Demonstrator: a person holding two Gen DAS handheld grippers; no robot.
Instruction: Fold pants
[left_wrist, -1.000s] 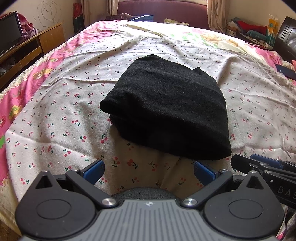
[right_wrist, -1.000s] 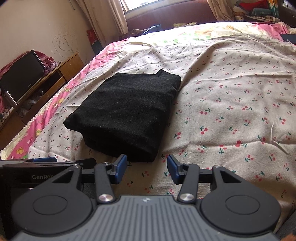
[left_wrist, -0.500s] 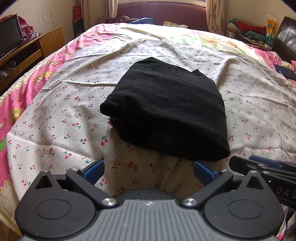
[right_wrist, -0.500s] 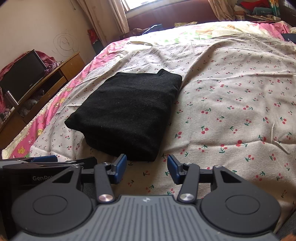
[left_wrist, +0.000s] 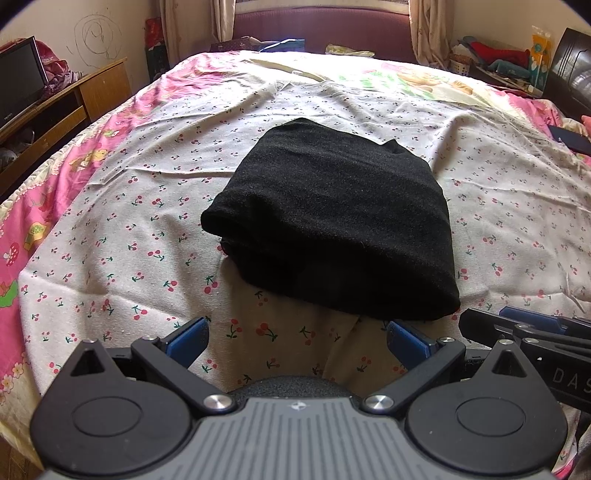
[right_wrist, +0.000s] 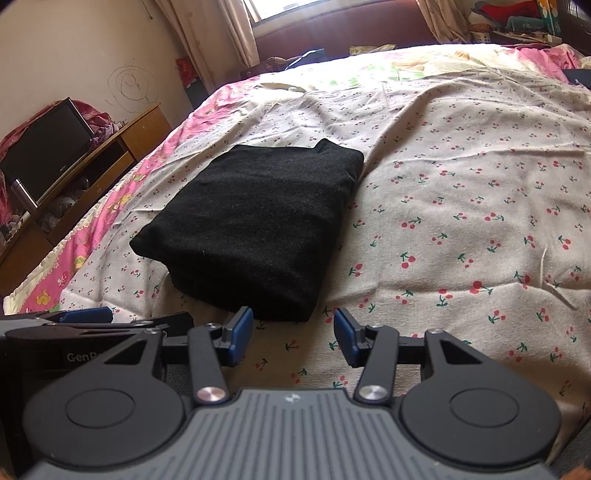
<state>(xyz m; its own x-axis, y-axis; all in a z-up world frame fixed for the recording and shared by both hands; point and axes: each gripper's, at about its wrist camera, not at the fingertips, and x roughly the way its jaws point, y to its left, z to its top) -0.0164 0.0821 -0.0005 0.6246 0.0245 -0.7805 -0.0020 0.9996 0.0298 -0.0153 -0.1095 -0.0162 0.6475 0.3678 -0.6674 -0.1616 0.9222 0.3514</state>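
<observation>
Hidden or unclear: I cannot see either hand holding the rigs; the layers of the pants (left_wrist: 332, 221) merge into one black mass, so I cannot count the folds.
Far left: a dark television (right_wrist: 48, 147) on a wooden cabinet (right_wrist: 122, 147) beside the bed; the left wrist view cuts it at the frame edge.
Left gripper (left_wrist: 297, 338): released, blue pads far apart, only sheet (left_wrist: 129, 240) between them.
Pants: folded into a compact black bundle, lying on the cherry-print sheet, just beyond both sets of fingertips, touching neither.
Right gripper (right_wrist: 293, 334): released, pads partly apart, nothing between them.
Only in left wrist view: the right gripper's fingers poke in at lower right.
Only in right wrist view: the bundle's thick stacked near edge, and the left gripper's body at lower left.
</observation>
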